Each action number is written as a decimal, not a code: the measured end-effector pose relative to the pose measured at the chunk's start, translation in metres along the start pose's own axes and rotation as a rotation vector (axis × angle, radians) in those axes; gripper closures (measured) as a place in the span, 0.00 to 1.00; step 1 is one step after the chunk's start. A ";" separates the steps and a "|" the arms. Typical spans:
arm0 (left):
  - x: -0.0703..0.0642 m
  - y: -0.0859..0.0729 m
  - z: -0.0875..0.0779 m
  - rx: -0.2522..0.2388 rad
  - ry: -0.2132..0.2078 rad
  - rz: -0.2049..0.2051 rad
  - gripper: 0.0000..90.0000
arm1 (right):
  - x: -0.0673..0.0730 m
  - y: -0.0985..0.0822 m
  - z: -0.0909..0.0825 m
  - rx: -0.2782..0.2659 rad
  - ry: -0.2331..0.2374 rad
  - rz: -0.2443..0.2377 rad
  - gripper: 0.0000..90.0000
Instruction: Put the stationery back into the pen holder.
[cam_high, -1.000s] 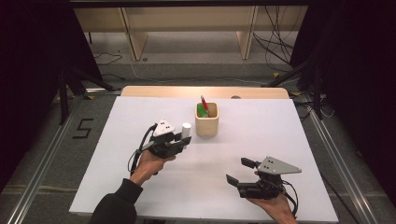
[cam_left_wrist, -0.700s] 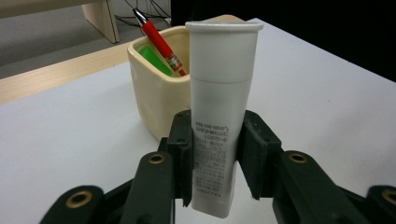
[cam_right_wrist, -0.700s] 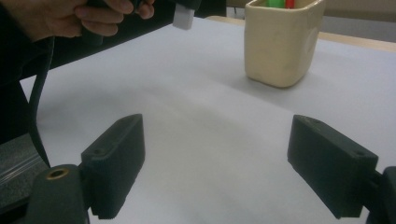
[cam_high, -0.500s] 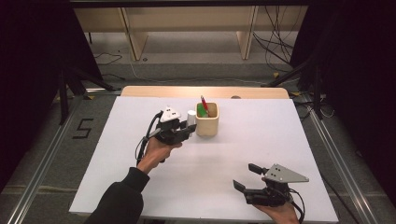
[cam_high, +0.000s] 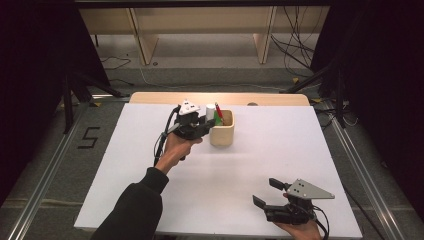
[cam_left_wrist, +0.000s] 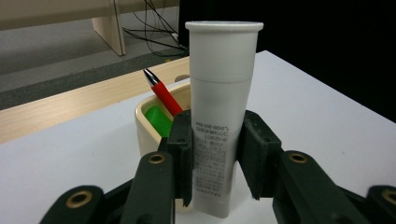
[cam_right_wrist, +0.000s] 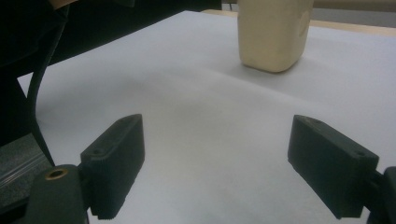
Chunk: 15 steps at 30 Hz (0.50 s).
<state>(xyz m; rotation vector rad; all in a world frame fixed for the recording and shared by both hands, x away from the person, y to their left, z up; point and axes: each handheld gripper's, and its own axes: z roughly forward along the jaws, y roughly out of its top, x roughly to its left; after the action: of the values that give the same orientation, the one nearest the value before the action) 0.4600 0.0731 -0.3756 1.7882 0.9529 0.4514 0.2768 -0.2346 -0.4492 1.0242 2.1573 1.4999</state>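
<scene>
1. Left gripper (cam_left_wrist: 212, 154): our jaws are narrowed on the white tube (cam_left_wrist: 222, 112), pads clamped on its lower half. The tube stands upright with the cap end on top.
2. Right gripper (cam_right_wrist: 217, 163): jaws wide apart, nothing between them but bare table (cam_right_wrist: 205, 121). It sits idle at about 5 o'clock on the table in the high view (cam_high: 280, 202).
3. Change: over the last second we carried the tube from clear of the cup, at its 8 o'clock, up to the cup's (cam_high: 222, 129) 9 o'clock rim, and somewhat higher. In the high view the tube (cam_high: 210, 109) now sits right beside the rim. The right gripper slid a little towards the near edge and has settled.
4. Cup contents: a red pen (cam_left_wrist: 163, 93) leans out at roughly 11 o'clock, with something green (cam_left_wrist: 157, 120) inside. In the left gripper view the cup (cam_left_wrist: 154, 133) sits just behind the tube, at its 9 o'clock.
5. Read: we judge this as the carry-in phase of dropping the tube into the cup. The tube's foot isn't over the opening yet.
6. Next: lift a bit more, shift over the mouth and lower clear of the pen. Risk is nudging the cup or jamming against the pen.
</scene>
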 end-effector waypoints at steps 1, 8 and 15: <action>0.000 0.001 0.002 -0.001 -0.002 -0.001 0.75 | 0.000 0.000 0.000 -0.002 0.001 -0.001 0.22; -0.004 0.009 0.020 0.012 0.012 0.013 0.75 | 0.001 0.000 0.000 0.000 0.005 -0.004 0.22; -0.004 0.015 0.035 0.018 0.040 0.017 0.75 | 0.000 -0.001 0.001 0.000 0.007 -0.004 0.22</action>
<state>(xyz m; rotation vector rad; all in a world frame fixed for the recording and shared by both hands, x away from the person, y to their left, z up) 0.4870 0.0461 -0.3764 1.8108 0.9726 0.4922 0.2771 -0.2338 -0.4504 1.0149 2.1628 1.5039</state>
